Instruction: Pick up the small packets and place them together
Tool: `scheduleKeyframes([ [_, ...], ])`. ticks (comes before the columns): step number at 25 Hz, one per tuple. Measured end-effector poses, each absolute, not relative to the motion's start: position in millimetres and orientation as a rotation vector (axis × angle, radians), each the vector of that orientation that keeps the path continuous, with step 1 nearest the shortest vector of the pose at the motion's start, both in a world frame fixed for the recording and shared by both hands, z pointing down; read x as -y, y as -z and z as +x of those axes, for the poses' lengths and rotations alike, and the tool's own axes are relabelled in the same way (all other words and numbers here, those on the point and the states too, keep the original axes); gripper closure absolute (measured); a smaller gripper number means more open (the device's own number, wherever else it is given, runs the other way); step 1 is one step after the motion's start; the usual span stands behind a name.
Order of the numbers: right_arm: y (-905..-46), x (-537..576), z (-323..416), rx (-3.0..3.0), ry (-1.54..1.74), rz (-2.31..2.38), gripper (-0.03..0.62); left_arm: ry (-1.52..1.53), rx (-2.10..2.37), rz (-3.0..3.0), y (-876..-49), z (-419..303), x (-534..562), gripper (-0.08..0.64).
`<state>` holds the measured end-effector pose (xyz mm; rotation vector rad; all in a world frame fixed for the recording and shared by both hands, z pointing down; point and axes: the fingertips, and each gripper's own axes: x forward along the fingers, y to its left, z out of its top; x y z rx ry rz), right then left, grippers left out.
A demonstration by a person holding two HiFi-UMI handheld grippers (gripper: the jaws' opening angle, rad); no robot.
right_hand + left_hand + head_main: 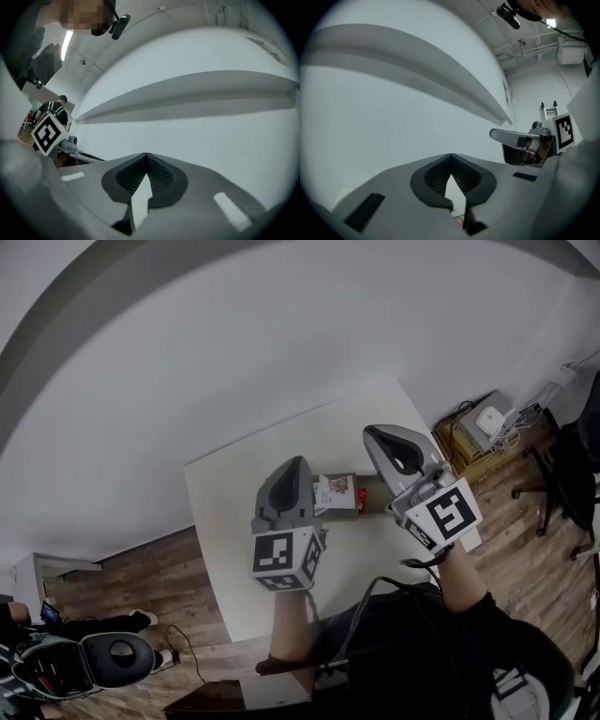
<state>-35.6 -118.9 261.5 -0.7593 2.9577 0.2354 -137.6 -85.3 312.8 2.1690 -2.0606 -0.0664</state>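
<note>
Head view: left gripper point(295, 470) and right gripper point(380, 439) were both pinched shut and empty at mid-frame, with the small packets point(336, 491) between them on the white table point(234, 521), and wood floor point(141, 568) around it. Left gripper view: jaws together, plain wall point(370, 117) beyond. Right gripper view: same deal, tips touching, nothing held.

A plain white wall point(281, 343) rises past the tips of the left tool point(298, 465) and the right tool point(375, 437), along the far edge of the white bench point(225, 521), which stands on a wood-plank floor point(141, 568). Right of the right tool sit a low wooden cabinet point(469, 451) by the wall and a black office chair point(562, 474). High to that tool's left, a ceiling strip light point(66, 44) glows.
</note>
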Motion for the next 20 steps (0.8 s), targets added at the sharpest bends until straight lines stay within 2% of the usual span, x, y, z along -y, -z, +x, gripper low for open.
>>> scheduleKeyframes([
  [8,-235.4,128.2,-17.3,-2.911,-0.304,-0.810,0.592,0.100,2.234,2.264,-262.7,-120.6,97.0,0.562],
  [20,-229.6,135.6,-22.4,-2.906,-0.320,-0.834,0.592,0.102,2.200,2.294,-259.1,-123.7,101.7,0.563],
])
